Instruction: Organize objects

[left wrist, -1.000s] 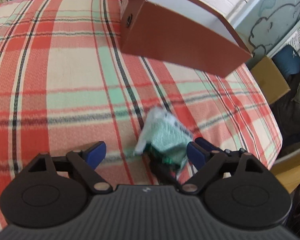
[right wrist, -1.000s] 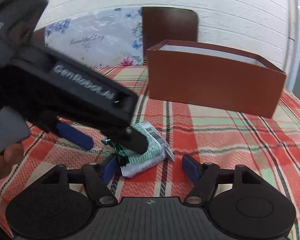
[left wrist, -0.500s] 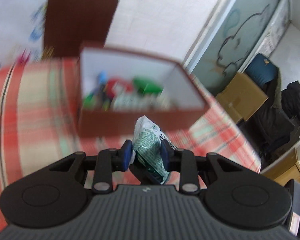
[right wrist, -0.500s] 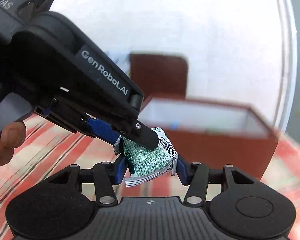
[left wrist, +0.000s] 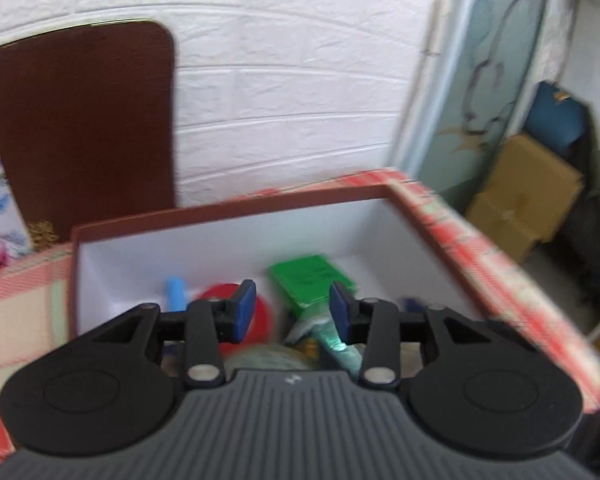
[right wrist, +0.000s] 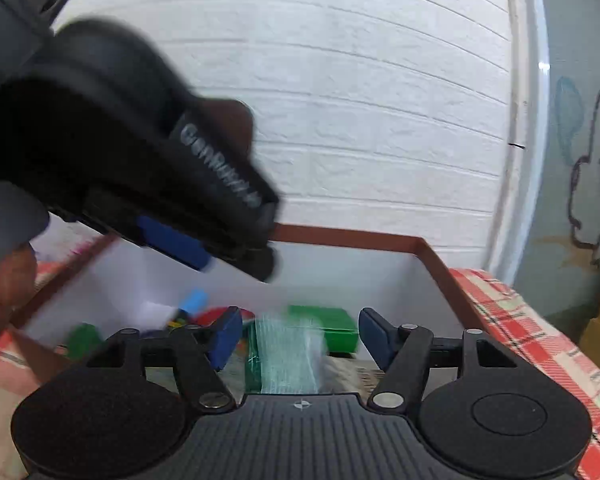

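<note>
- Both grippers are hanging over the open brown box (right wrist: 432, 250), and the green-and-white packet (right wrist: 290, 354) is dropping in a blur between the right gripper (right wrist: 300, 336) fingers, which are standing wide apart and holding nothing.
- The left gripper (left wrist: 292, 308) is also gaping and empty above the box (left wrist: 228, 210).
- To finish well, I would be lifting both grippers straight up, clear of the rim.
- The packet is looking soft and crinkly, landing near a green carton (right wrist: 328, 326).
</note>
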### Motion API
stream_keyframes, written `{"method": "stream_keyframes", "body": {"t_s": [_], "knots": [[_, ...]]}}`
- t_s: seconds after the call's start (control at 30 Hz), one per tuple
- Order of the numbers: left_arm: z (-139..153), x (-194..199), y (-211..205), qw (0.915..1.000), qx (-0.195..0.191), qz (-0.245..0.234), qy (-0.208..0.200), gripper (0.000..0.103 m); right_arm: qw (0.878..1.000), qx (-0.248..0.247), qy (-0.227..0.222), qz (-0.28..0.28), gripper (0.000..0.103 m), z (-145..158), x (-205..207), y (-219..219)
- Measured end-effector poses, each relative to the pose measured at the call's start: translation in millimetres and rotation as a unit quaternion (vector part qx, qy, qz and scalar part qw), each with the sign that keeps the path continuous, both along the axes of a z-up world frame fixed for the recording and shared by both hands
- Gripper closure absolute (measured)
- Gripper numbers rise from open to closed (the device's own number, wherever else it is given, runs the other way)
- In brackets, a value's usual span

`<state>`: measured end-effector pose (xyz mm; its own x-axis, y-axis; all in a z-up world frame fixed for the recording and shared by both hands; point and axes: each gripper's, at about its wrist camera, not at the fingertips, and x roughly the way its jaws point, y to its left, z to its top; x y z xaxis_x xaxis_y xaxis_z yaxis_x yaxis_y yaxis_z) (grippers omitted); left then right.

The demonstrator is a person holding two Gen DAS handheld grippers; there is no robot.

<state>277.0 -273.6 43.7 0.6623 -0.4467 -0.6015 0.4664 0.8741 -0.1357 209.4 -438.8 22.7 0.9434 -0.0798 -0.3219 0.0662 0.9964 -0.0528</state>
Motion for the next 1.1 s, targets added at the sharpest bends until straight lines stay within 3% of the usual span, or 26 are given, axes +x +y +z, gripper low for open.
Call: {"method": "stream_keyframes", "body": {"t_s": [0.07,0.17,0.33,0.43,0.63,0.77,1.1], "knots": [[-1,3,10,0.9999,-0.006,0.007,0.011,0.055,1.000,0.025,-0.008,-0.004,0.038,0,-10,-8],[-2,-3,14,0.9993,0.026,0.028,0.000,0.054,0.998,0.048,-0.019,-0.020,0.038,3,-27,-11],[6,-29,20,0.9975,0.060,0.037,-0.007,0.053,0.994,0.096,-0.041,-0.032,0.036,14,-63,-9],[13,-52,28,0.9967,0.066,0.045,-0.018,0.047,0.991,0.121,-0.043,-0.035,0.036,22,-84,-3],[11,-94,52,0.9960,0.071,0.051,-0.019,0.044,0.985,0.168,0.006,-0.047,0.036,9,-117,5],[-1,-119,68,0.9952,0.079,0.057,-0.010,0.040,0.983,0.174,0.046,-0.044,0.036,-4,-139,19],[-36,-172,108,0.9903,0.115,0.078,0.003,0.020,0.978,0.189,0.084,-0.039,0.031,-12,-196,53]]}}
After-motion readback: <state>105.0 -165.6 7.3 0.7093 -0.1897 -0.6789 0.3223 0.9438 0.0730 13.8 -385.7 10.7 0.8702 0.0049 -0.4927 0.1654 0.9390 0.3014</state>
